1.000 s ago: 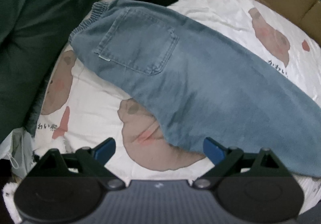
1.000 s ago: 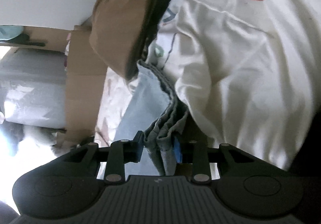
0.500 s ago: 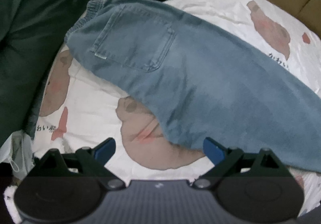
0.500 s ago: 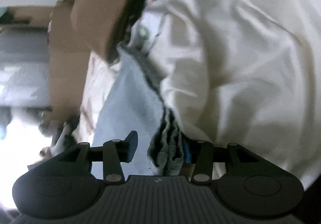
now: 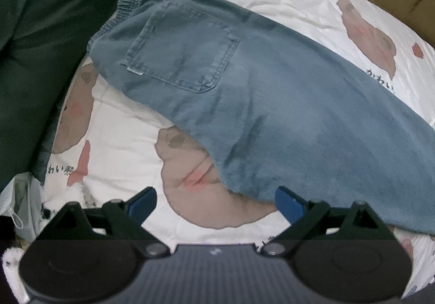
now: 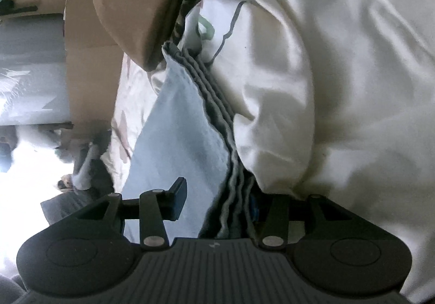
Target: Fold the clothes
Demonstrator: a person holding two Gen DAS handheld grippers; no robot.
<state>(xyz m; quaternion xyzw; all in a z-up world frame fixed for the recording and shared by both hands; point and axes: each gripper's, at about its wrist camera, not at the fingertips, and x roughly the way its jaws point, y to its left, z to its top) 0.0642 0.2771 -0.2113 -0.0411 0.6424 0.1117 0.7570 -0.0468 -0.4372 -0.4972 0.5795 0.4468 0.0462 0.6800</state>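
Between right gripper point(image 6: 214, 199) jaws, spread and just opened: jeans point(image 6: 231, 195) hem, unpinched. Left gripper point(image 5: 216, 202) jaws spread, waistband at 11 o'clock.

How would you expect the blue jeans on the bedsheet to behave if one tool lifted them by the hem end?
The jeans would probably hang limp and sag: they already drape softly over the bedsheet. The stacked hem layers between the right tool's parted jaws may slide apart unless pinched together. Doubled denim likely feels fairly heavy, so the far end would drag.
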